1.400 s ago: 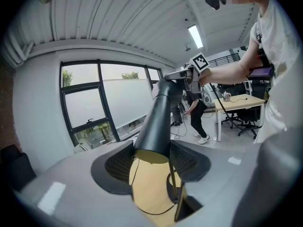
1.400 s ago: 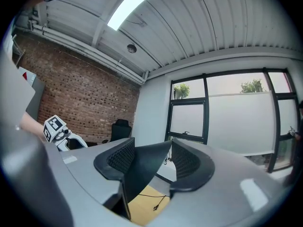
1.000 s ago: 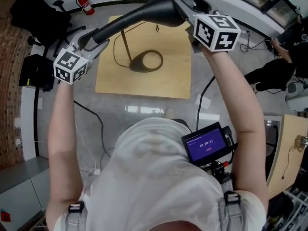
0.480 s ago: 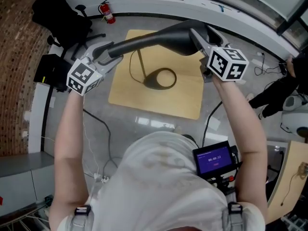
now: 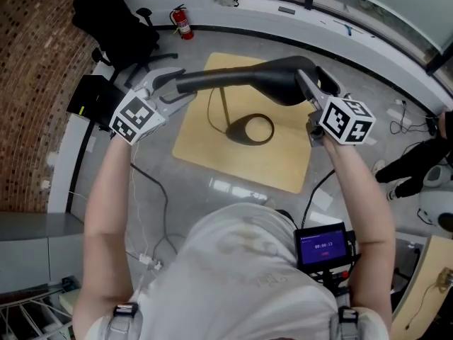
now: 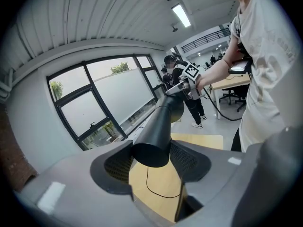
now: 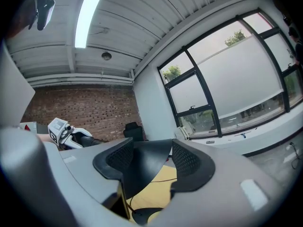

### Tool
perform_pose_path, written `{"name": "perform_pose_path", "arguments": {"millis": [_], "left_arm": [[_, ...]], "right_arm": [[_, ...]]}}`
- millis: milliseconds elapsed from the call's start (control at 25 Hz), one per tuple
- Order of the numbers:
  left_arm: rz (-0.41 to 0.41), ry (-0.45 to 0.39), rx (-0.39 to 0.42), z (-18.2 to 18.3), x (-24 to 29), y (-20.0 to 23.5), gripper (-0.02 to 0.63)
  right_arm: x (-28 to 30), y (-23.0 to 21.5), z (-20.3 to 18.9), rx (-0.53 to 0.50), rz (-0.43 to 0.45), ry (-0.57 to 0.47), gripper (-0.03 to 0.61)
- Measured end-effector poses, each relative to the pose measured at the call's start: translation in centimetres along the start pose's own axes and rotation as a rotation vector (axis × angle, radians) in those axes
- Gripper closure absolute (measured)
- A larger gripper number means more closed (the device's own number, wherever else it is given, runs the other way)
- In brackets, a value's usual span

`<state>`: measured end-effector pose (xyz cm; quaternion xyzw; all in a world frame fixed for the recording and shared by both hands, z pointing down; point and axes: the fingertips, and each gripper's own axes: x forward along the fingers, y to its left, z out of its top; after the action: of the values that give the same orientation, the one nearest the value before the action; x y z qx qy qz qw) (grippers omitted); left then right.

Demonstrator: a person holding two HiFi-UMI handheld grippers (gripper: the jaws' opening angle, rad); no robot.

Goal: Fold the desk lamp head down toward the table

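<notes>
Black lamp head (image 7: 139,174) fills right tongs (image 7: 151,160), plain in right gripper view.

Brick wall (image 7: 85,112), big windows (image 7: 227,79) — strip light (image 7: 90,13) overhead

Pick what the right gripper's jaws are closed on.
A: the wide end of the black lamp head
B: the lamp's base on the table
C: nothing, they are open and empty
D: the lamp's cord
A: in the right gripper view, the right gripper has the wide black edge of the lamp head pinched between its pads, while the base sits far below on the table.
</notes>
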<state>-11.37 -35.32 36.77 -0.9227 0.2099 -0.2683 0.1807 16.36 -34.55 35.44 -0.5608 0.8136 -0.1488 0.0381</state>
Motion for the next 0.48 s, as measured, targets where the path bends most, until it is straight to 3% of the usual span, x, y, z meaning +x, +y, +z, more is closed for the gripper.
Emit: {"name": "perform_pose_path", "arguments": {"millis": [280,480], "left_arm": [[0.002,0.069,0.017,0.9,0.7,0.7,0.371],[0.01,0.067,0.039,2.0,0.4,0.5,0.37]], "right_arm": [[1.1,-1.9,-1.2,0.074,0.043,0.029,0.308],[1.5,-1.9,-2.2,0.103,0.072,0.024,0.305]]}}
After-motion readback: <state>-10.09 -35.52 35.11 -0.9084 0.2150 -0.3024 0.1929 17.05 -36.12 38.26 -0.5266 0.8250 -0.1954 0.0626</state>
